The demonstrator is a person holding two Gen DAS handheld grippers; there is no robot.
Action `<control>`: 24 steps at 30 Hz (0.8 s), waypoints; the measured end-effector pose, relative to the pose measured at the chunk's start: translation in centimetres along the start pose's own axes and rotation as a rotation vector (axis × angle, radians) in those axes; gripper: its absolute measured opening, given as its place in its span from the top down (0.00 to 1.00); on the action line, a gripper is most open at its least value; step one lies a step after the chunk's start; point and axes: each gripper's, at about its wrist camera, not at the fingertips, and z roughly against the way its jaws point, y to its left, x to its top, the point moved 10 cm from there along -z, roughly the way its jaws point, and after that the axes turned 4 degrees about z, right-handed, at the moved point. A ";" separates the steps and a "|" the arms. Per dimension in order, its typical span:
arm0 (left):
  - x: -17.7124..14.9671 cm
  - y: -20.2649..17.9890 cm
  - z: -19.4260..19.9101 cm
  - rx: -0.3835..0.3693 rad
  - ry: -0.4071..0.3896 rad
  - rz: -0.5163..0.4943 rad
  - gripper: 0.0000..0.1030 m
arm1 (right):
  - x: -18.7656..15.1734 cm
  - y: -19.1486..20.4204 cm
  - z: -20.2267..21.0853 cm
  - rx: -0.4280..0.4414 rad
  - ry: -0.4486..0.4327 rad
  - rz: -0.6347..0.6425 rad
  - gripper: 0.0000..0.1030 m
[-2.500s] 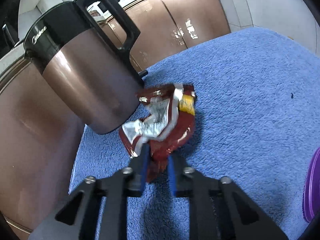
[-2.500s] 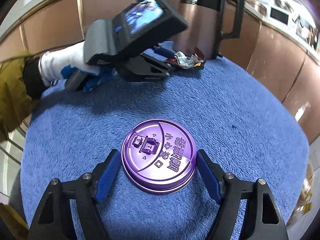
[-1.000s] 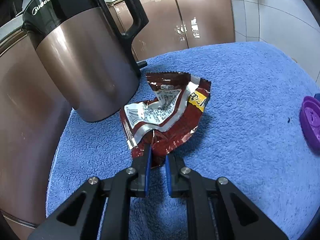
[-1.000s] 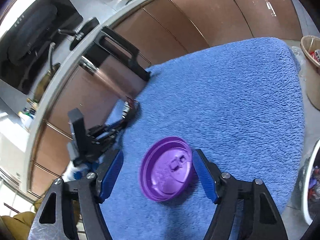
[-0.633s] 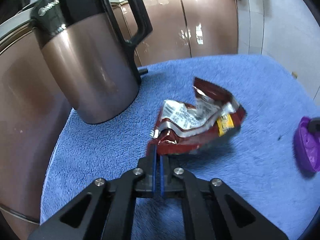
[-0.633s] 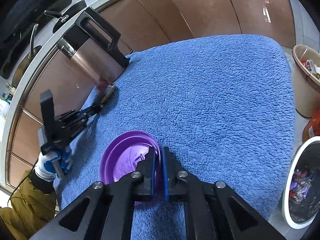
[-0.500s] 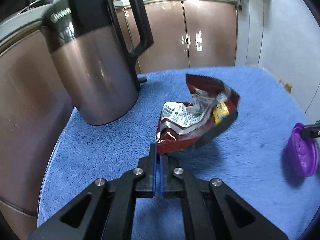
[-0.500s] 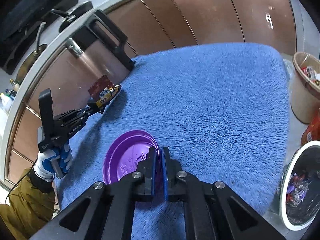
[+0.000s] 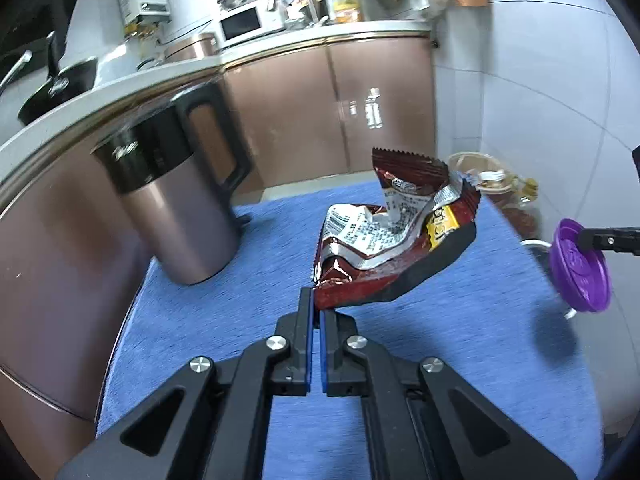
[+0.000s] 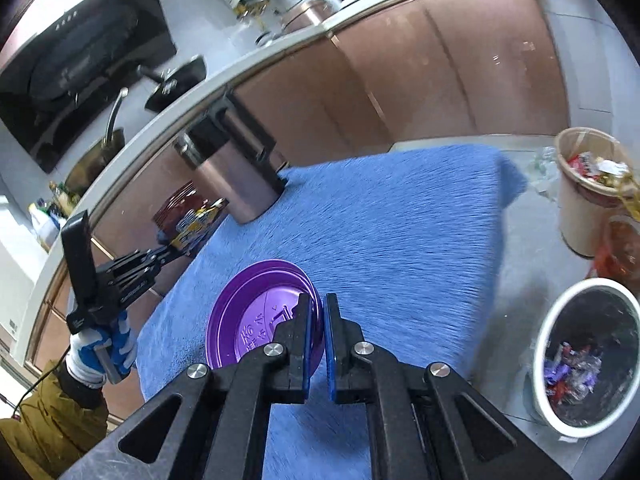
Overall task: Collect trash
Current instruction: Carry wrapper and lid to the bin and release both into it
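My left gripper (image 9: pixel 316 304) is shut on the lower corner of a crumpled dark red snack wrapper (image 9: pixel 396 236), which hangs in the air above the blue towel (image 9: pixel 248 304). My right gripper (image 10: pixel 318 312) is shut on the rim of a purple plastic cup lid (image 10: pixel 256 316), held on edge above the towel (image 10: pixel 400 220). In the left wrist view the purple lid (image 9: pixel 580 268) shows at the far right, pinched by the other gripper's tip. In the right wrist view the left gripper (image 10: pixel 176 254) holds the wrapper (image 10: pixel 188 216) at the left, in a gloved hand (image 10: pixel 100 348).
A brown and black electric kettle (image 9: pixel 176 200) stands at the towel's back left. On the floor beyond the table are a white-rimmed bin lined in black (image 10: pixel 588 360) with scraps inside and a beige bin (image 10: pixel 588 188) full of wrappers. Brown cabinets (image 9: pixel 340 112) run behind.
Both grippers have risen off the towel with their loads. The wrapper now hangs clear of the cloth, and the lid went from lying flat between open jaws to being pinched by its rim and lifted.
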 end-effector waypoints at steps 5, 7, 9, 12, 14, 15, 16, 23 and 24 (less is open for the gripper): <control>2.3 -7.0 0.7 -0.098 -0.012 -0.045 0.98 | -0.3 -4.5 5.1 -0.138 -0.075 -0.021 0.94; 2.8 -10.2 0.5 -0.142 -0.002 -0.066 0.98 | -0.4 -6.9 6.9 -0.212 -0.101 -0.035 0.94; 3.3 -14.5 -0.1 -0.200 0.012 -0.100 0.98 | -0.7 -9.3 8.5 -0.294 -0.119 -0.043 0.94; 3.7 -21.0 -1.1 -0.298 0.044 -0.130 0.98 | -1.4 -13.3 10.5 -0.391 -0.145 -0.091 0.94; 3.7 -25.4 -2.3 -0.364 0.076 -0.134 0.98 | -2.1 -16.0 11.6 -0.464 -0.151 -0.117 0.94; 3.6 -26.8 -3.0 -0.391 0.093 -0.130 0.98 | -2.4 -17.7 12.1 -0.506 -0.148 -0.128 0.94; 3.5 -28.4 -3.6 -0.417 0.112 -0.125 0.98 | -2.7 -18.7 12.4 -0.536 -0.143 -0.133 0.94; 1.5 -37.7 -9.5 -0.522 0.286 -0.093 0.98 | -5.3 -26.1 12.0 -0.706 -0.068 -0.175 0.94; 1.1 -38.5 -10.1 -0.515 0.300 -0.100 0.98 | -5.5 -26.9 11.8 -0.721 -0.057 -0.178 0.94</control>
